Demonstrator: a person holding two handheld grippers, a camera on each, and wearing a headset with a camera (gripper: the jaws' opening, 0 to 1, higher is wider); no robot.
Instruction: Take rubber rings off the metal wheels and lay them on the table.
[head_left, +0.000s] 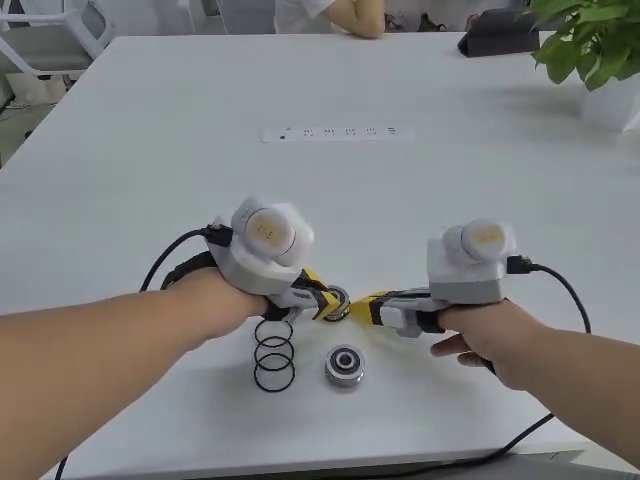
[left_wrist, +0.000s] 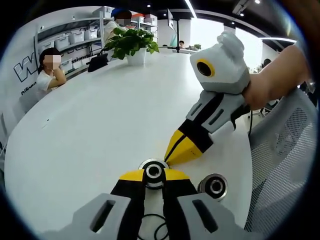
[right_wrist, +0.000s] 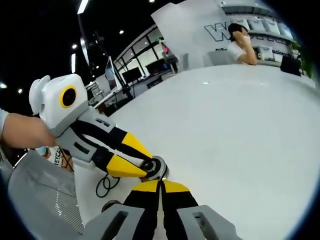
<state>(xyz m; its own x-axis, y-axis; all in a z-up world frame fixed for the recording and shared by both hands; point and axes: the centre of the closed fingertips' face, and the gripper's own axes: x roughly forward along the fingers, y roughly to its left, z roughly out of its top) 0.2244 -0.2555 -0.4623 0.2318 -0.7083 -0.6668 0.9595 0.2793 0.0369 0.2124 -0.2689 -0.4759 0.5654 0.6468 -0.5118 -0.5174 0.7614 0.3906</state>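
The left claw (head_left: 316, 297) is clamped on a metal wheel (head_left: 335, 301), one yellow-tipped jaw on each side of it, and holds the wheel just above the white desk (head_left: 200, 150). In the left gripper view the same claw (left_wrist: 153, 177) rises from the bottom edge with the held wheel (left_wrist: 153, 171) caught between its tips, hub facing the camera. Just below and left of it in the head view, three black rubber rings (head_left: 274, 355) lie flat on the desk in a short column, each touching or overlapping the next. To their right a second wheel (head_left: 344, 365) lies on its side on the desk, apart from both claws; how many rings it carries is too small to tell. That makes two wheels, one held and one lying loose. Right again, the right claw (head_left: 363, 308) has its jaws closed together, its yellow tip against the rim of the held wheel. The right gripper view shows its own jaws (right_wrist: 160, 187) pressed shut, with no gap, just in front of the wheel. Whether anything is pinched between them cannot be told. Farther back on the desk lies a white power strip (head_left: 338, 133), and a green plant (head_left: 590, 40) stands at the far right corner.
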